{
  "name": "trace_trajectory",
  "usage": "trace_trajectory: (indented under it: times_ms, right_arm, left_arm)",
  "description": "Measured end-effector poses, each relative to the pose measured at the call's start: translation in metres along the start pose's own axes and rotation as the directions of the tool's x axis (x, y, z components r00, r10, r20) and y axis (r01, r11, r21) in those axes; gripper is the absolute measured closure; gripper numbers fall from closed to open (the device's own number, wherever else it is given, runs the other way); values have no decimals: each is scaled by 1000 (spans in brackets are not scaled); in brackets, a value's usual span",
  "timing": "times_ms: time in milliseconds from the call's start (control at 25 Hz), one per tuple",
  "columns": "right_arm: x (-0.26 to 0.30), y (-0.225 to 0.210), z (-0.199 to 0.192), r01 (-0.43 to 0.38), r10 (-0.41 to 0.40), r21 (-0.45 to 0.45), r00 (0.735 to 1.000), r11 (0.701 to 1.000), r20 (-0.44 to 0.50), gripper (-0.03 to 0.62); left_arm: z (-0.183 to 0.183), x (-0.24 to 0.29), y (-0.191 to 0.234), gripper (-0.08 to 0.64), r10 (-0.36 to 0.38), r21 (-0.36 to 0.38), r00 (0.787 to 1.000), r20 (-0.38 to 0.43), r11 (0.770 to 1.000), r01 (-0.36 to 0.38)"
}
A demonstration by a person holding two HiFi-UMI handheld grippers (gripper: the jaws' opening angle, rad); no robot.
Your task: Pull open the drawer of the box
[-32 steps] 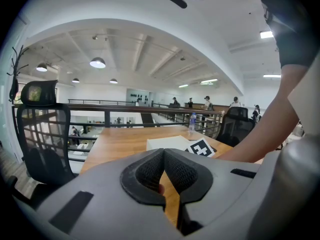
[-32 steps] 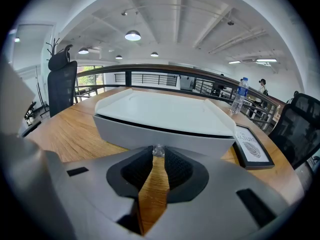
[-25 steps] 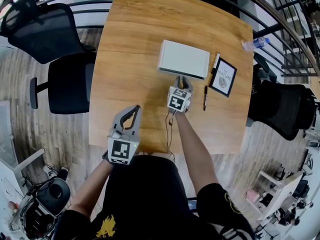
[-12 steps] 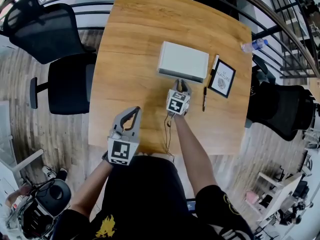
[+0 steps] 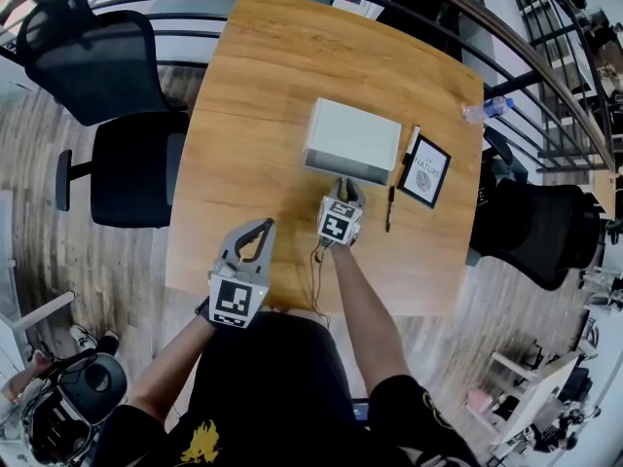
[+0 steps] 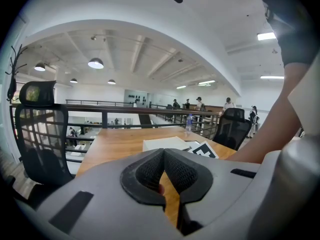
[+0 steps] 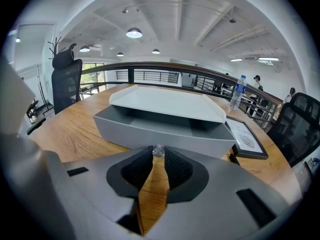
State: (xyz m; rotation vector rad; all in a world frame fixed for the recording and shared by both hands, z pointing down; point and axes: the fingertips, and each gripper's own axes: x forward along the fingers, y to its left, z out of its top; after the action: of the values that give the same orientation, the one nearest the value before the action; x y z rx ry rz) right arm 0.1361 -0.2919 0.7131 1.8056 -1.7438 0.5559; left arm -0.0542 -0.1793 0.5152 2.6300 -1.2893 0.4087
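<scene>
Overhead, the head view lays out the wooden table (image 5: 253,95). The white box (image 5: 352,132) sits near its middle, with its grey drawer (image 5: 343,171) standing a little out toward the person. The right gripper (image 5: 348,185) meets the drawer front from 6 o'clock. A framed picture (image 5: 425,170) lies just beside the box at 3 o'clock, a pen (image 5: 389,208) at 5 o'clock, and a water bottle (image 5: 484,111) at 2 o'clock by the table edge. The left gripper (image 5: 263,226) hangs at 7 o'clock of the right one, well apart from the box.

Closer in, the right gripper view adds what the head view cannot resolve. The jaws are clenched on a small clear knob (image 7: 158,150) on the drawer front, and the drawer shows only grey inner walls under the box's white top.

Lastly, the left gripper view shows its pads (image 6: 149,171) pressed tip to tip, grasping nothing, with the box ahead at 12 o'clock.
</scene>
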Motion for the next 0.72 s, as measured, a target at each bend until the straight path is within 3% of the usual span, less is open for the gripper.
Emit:
trace_trajectory:
  times_ms: [720]
  right_arm:
    - [-19,7,-16,-8,8,-7,1000,1000,-18,525]
  left_arm:
    - [-9,-14,-5,543,-6,-10,1000,-14,1000,6]
